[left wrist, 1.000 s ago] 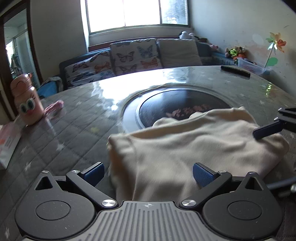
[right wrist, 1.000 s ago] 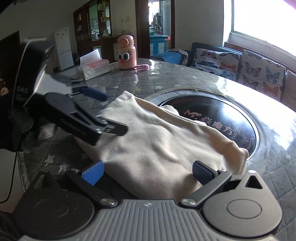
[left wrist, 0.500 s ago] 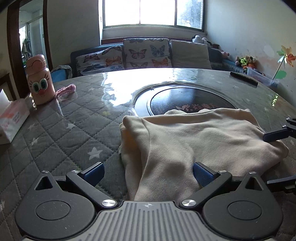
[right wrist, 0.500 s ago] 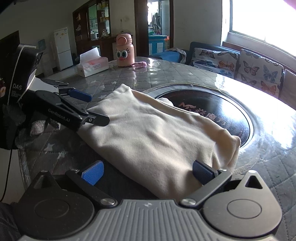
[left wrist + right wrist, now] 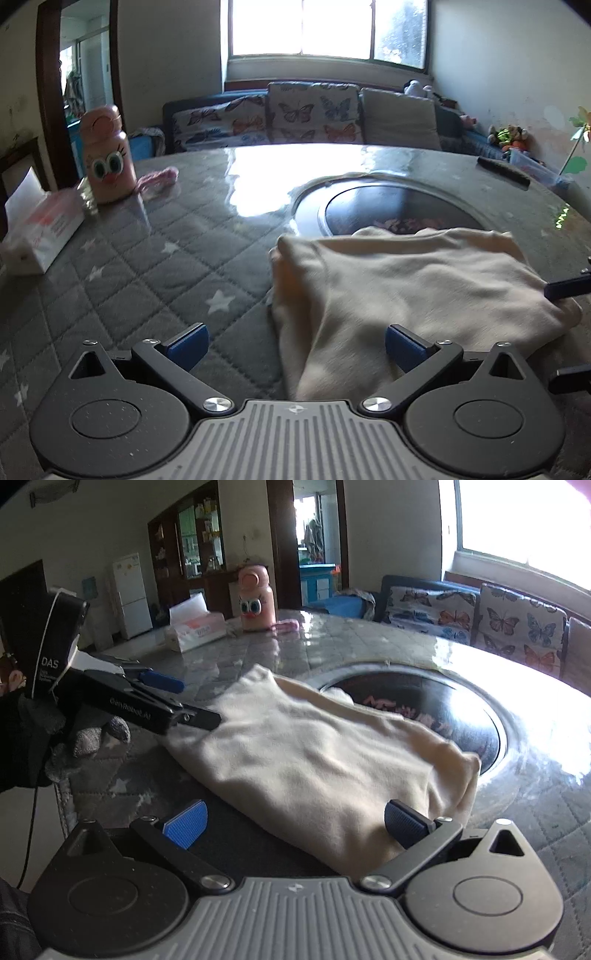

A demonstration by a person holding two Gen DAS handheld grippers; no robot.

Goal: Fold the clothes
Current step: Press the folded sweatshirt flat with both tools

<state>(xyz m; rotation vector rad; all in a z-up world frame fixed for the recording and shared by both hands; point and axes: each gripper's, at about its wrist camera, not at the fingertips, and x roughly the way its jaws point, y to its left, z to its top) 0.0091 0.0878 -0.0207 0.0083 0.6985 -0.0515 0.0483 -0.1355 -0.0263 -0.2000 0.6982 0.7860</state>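
Both claws, left and right, wide apart, backed off the shirt; looks folded now.

— What lies ahead of the right gripper?
— A folded cream garment on the quilted bench, its near edge between the gripper's wide-apart blue pads.
— And the left gripper?
— At the garment's far-left edge, spread too, held by a gloved hand.
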